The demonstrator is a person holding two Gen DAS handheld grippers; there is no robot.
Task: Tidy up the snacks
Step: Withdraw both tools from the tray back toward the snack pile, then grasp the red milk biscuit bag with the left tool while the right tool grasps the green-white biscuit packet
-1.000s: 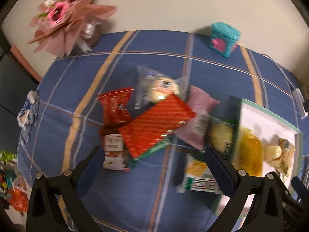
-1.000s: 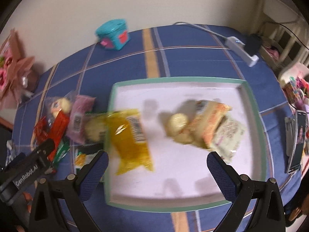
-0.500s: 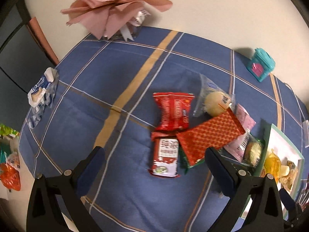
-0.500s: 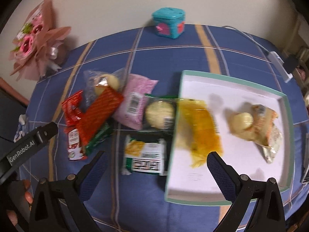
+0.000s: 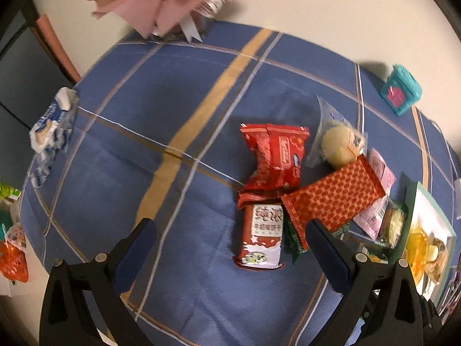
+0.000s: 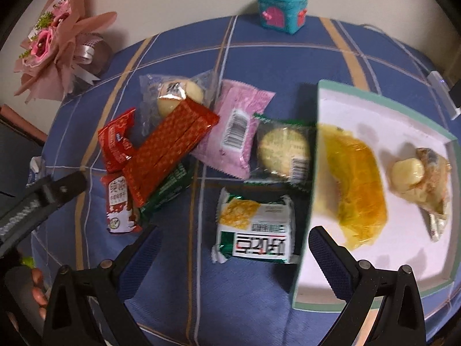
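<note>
Sorting looks about a third done. In the white tray (image 6: 383, 106), ahead and to the right of the right claw (image 6: 232, 243), lie a yellow packet (image 6: 354, 184) and a crumpled wrapper with a pale bun (image 6: 407, 170) on it.

The rest waits on the cloth. A green-and-white cracker pack (image 6: 256, 227) sits just ahead between that claw's spread, empty jaws. Beyond it lie a round biscuit pack (image 6: 282, 150), touching the tray wall, and a pink packet (image 6: 233, 129).

The left claw (image 5: 230, 240) is also wide open and holds nothing. Just ahead of it lies a small red-and-white biscuit pack (image 5: 262, 236). A red patterned bar (image 5: 331, 199) lies ahead to its right, over something green. A red pouch (image 5: 273, 155) and a clear-wrapped bun (image 5: 340, 147) lie farther out.

All sits on a blue plaid tablecloth (image 5: 173, 115) against a cream wall. A pink bouquet (image 6: 60, 43) stands far left, a teal box (image 6: 281, 10) far ahead and a blue-white wrapper (image 5: 49, 127) at the left edge
</note>
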